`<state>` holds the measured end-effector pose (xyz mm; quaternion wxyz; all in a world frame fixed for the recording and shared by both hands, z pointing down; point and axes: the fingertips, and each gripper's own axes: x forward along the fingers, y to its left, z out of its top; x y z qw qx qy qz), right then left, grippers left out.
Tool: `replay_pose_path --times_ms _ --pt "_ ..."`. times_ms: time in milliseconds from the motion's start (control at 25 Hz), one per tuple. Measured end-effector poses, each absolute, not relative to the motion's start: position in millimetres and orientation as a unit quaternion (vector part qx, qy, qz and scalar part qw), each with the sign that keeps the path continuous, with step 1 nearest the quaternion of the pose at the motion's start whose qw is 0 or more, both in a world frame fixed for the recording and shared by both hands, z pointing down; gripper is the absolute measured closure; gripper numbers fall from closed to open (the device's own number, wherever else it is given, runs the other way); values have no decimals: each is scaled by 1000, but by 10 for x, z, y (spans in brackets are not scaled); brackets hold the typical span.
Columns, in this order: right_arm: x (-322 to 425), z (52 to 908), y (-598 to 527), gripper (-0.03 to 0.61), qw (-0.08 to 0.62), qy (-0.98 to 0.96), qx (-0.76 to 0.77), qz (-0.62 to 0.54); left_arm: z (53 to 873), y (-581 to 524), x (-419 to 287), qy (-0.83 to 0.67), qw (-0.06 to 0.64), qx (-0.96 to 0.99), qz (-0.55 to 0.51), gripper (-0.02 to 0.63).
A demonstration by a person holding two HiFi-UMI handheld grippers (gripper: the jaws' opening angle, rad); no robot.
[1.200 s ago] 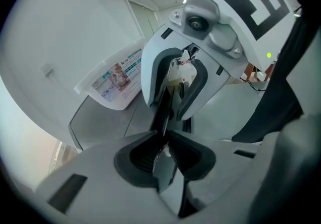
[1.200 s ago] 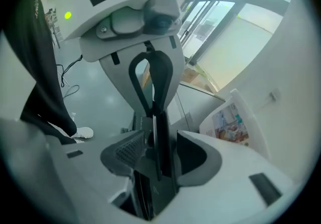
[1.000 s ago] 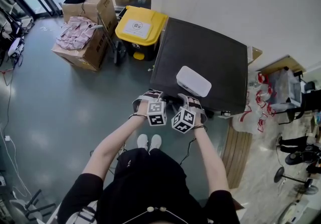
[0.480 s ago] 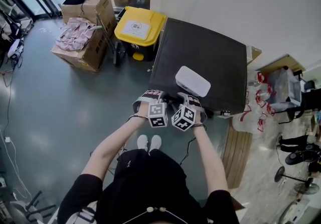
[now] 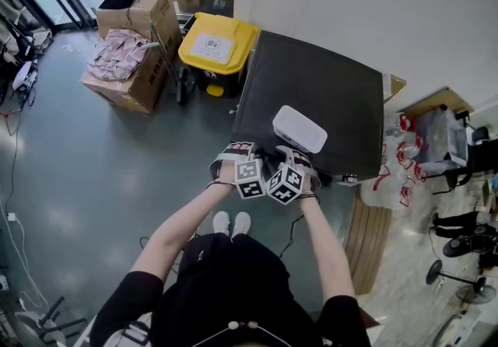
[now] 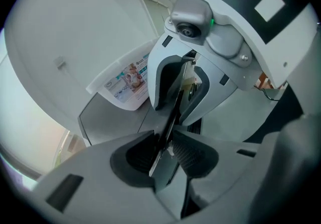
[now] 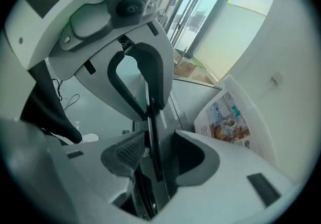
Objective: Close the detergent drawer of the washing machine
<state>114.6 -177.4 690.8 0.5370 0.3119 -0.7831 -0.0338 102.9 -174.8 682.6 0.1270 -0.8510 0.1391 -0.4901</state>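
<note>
The dark-topped washing machine (image 5: 311,81) stands against the wall with a white detergent pack (image 5: 299,127) lying on it. Both grippers sit side by side at its front edge and hide the drawer in the head view. My left gripper (image 5: 240,149) and right gripper (image 5: 292,152) face each other. A thin dark panel (image 6: 173,112), seen edge-on, runs between both pairs of jaws. The left gripper (image 6: 168,155) has just been opening around it. The right gripper (image 7: 153,155) has just been closing, with gaps still beside the panel (image 7: 152,132).
A yellow-lidded bin (image 5: 218,40) and cardboard boxes with cloths (image 5: 128,65) stand left of the machine. Plastic bags (image 5: 405,159) and a wooden board lie to its right. The person's feet (image 5: 231,221) are on the grey floor just before the machine.
The left gripper has edged slightly right, closer to the right gripper. Both stay at the machine's front edge.
</note>
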Motion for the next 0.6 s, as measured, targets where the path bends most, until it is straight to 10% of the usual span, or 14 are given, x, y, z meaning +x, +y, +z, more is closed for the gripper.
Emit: replay_pose_path --times_ms 600 --pt "1135 6900 -1770 391 521 -791 319 -32 6828 -1733 1011 169 155 -857 -461 500"
